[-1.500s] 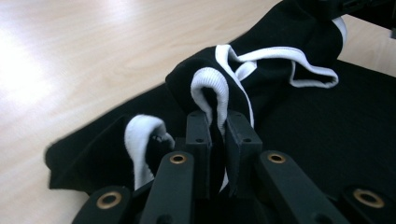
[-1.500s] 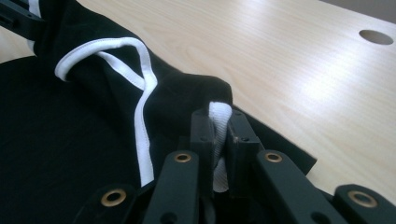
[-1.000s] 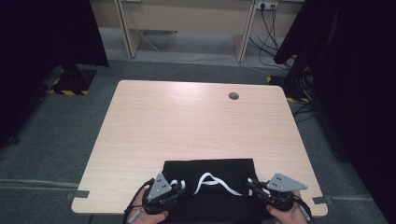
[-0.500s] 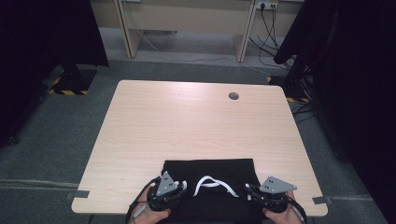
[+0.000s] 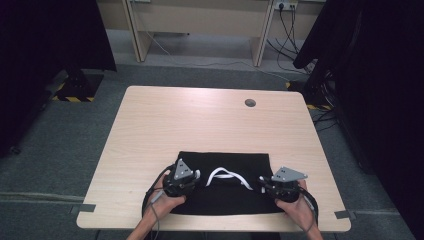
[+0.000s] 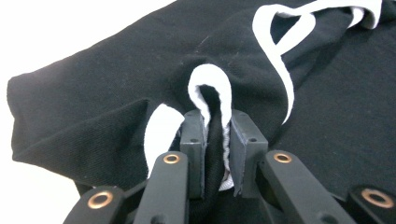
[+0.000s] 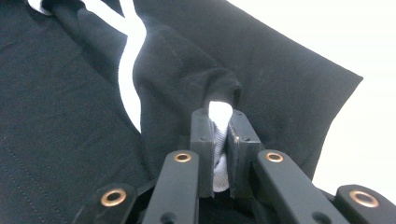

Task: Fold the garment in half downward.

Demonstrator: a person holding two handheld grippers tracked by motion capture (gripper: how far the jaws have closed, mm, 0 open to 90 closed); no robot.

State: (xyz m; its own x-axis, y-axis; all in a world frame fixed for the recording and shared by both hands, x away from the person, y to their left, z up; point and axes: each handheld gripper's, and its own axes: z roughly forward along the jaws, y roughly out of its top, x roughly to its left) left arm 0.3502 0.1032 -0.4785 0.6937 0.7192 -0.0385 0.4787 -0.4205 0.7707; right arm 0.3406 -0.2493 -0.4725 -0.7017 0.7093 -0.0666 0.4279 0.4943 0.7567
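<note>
Wooden table point(image 5: 150, 130); each hand-held gripper point(image 6: 217, 140) point(image 7: 220, 140) clamped on black garment's point(image 5: 235, 200) white-trimmed edge.

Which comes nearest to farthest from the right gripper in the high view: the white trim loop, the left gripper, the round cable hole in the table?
1. White trim loop, just to its left on the black garment.
2. Left gripper, at the garment's opposite side from the right gripper.
3. Cable hole, far edge of table.

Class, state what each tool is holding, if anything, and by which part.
Both grip the black garment: the left tool pinches a fold of its white-edged hem, the right tool another white-edged fold.
</note>
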